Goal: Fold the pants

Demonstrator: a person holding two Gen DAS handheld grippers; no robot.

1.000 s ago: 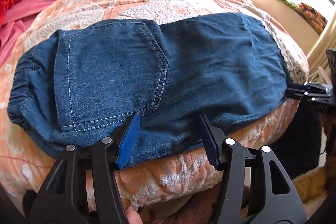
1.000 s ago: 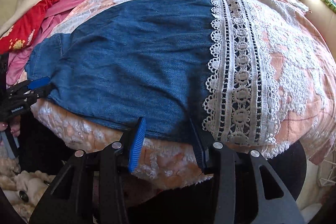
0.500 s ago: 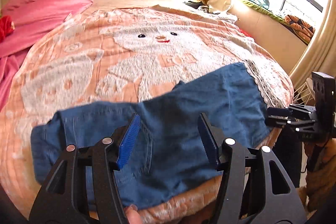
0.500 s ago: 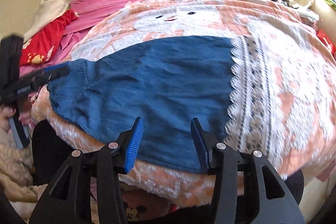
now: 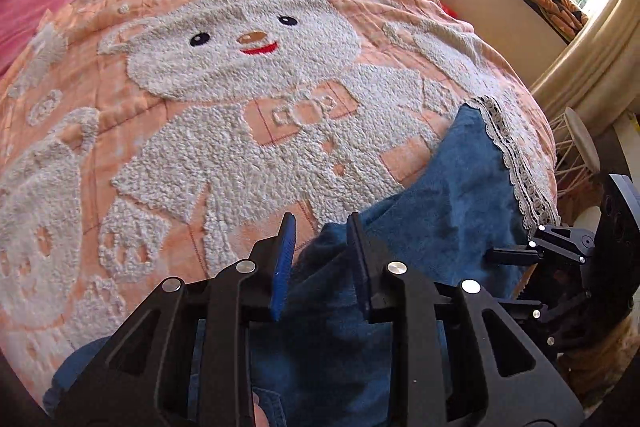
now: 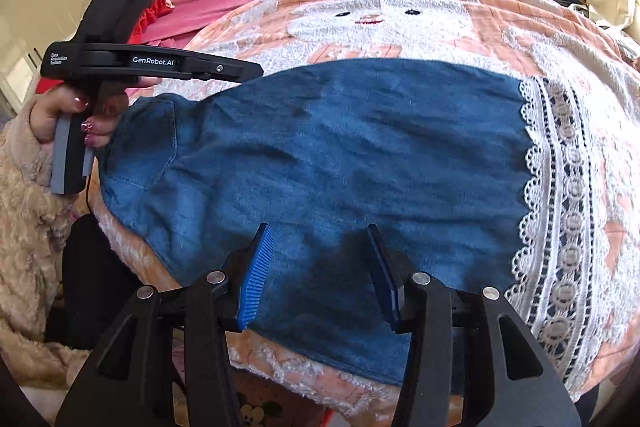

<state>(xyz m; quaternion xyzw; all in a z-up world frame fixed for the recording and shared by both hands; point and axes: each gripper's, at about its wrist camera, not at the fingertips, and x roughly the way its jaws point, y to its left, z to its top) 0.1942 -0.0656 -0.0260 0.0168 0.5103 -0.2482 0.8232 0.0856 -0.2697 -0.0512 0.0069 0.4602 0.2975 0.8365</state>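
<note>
Sunlit bedroom, seen first from the left wrist: a bed under a peach chenille bedspread [image 5: 200, 147] with a white teddy-bear motif fills the frame. Dark blue denim pants [image 5: 440, 211] with a white lace hem band [image 5: 516, 163] lie at lower right. At bottom centre the left tongs [image 5: 320, 259] are closing, a raised fold of denim between them, the pads not clearly pressing it. The right tongs [image 5: 516, 271] show at the right edge.

From the right wrist, the pants [image 6: 340, 147] spread across the middle of the frame, lace [image 6: 560, 207] at right. The right tongs [image 6: 320, 279] hover released over the near denim edge. A hand [image 6: 68, 119] in a fuzzy cream sleeve [image 6: 24, 227] holds the left tongs [image 6: 244, 71] at upper left.
</note>
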